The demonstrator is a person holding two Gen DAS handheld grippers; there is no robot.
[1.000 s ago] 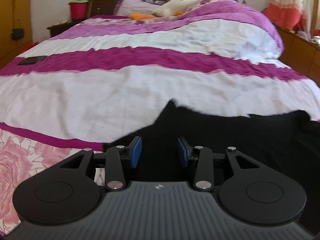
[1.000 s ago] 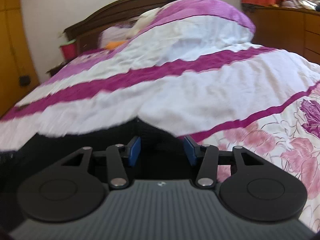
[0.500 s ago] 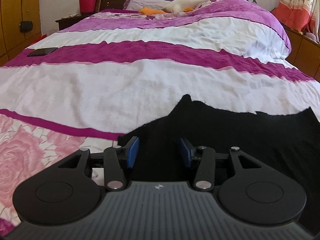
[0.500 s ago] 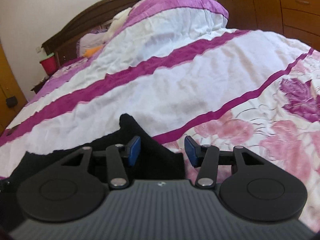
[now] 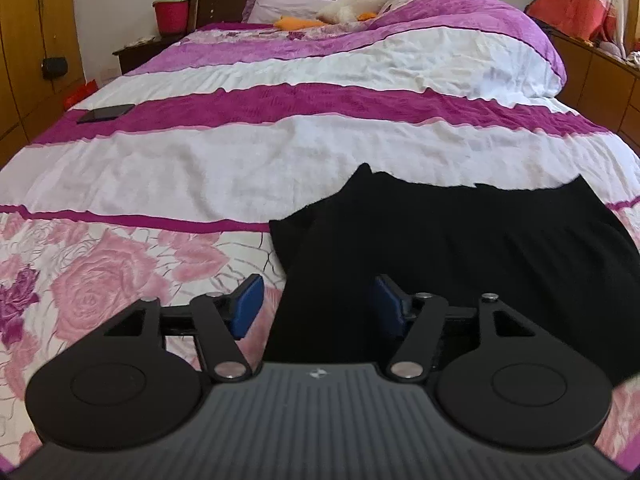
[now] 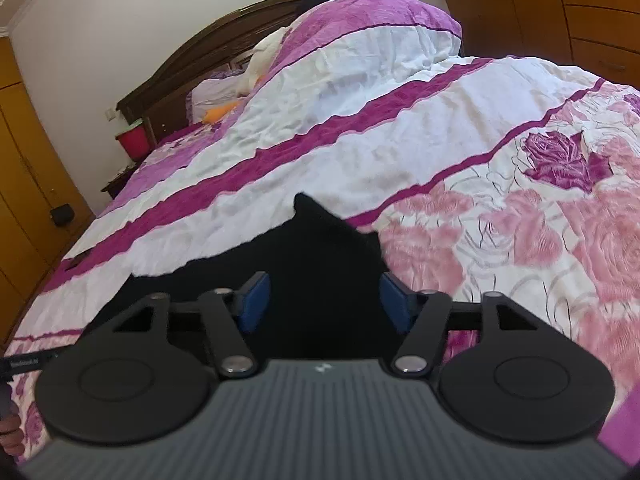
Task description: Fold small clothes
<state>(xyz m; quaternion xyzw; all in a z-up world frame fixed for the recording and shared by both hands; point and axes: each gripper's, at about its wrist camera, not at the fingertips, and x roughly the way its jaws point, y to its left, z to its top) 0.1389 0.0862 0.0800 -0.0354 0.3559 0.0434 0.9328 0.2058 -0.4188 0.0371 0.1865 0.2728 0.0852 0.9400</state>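
A: How do the 2 grippers sit?

B: Both lean down toward the bed, low over its near end. The left gripper straddles the left edge of the black garment; the right gripper is over the garment's right corner.

A: Are they gripping it?

B: No. The left gripper's jaws have just been opening and now stand wide. Black cloth lies between the blue pads, but neither pad presses on it. The left pad is over the rose-print bedspread, the right pad over the cloth.

A: And the right one?

B: Same: its jaws have just been opening, they are well apart, and the garment lies loose between them.

A: Where is the garment?

B: Flat on the bedspread near the foot of the bed, across the white band and the floral part, 1 corner peaking up at each end.

A: Anything else?

B: A dark phone on a magenta stripe, far left.
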